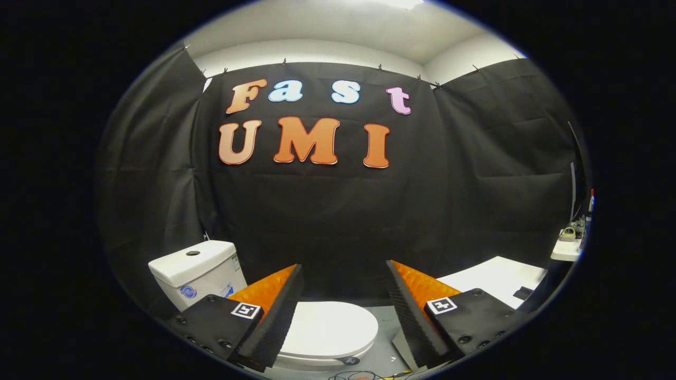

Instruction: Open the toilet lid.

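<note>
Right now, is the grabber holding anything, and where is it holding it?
Nothing. The gripper is open, its fingers spread wide with only air between them. The toilet lid lies closed below, untouched.

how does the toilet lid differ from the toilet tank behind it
The white oval toilet lid lies flat and closed, low between the open gripper jaws; the white boxy toilet tank stands upright, off to the left of them. The lid's top is smooth and unbroken; the tank's top has a round button hole. Both are glossy white.
</note>
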The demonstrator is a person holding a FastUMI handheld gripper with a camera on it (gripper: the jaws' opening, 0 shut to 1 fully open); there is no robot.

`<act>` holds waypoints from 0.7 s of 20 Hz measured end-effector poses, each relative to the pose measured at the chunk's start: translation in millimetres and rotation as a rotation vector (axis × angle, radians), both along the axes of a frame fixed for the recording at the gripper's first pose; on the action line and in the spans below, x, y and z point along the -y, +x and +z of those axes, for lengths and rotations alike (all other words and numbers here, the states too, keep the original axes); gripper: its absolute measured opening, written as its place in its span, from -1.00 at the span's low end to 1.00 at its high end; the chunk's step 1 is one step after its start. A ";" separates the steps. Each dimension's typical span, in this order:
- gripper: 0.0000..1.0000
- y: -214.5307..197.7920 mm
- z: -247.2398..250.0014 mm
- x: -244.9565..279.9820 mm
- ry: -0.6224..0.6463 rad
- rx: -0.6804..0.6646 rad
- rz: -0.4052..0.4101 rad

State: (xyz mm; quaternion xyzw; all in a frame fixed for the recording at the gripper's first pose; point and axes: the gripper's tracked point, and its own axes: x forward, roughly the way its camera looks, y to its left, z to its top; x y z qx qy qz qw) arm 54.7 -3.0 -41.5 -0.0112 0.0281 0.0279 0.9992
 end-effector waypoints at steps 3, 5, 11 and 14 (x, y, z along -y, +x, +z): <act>0.97 5.5 -10.9 -1.9 0.019 -0.019 0.011; 0.97 9.7 -25.8 -5.0 0.045 -0.040 0.040; 0.97 16.8 -110.7 -8.1 0.254 -0.209 0.101; 0.97 20.1 -169.4 -2.2 0.350 -0.320 0.094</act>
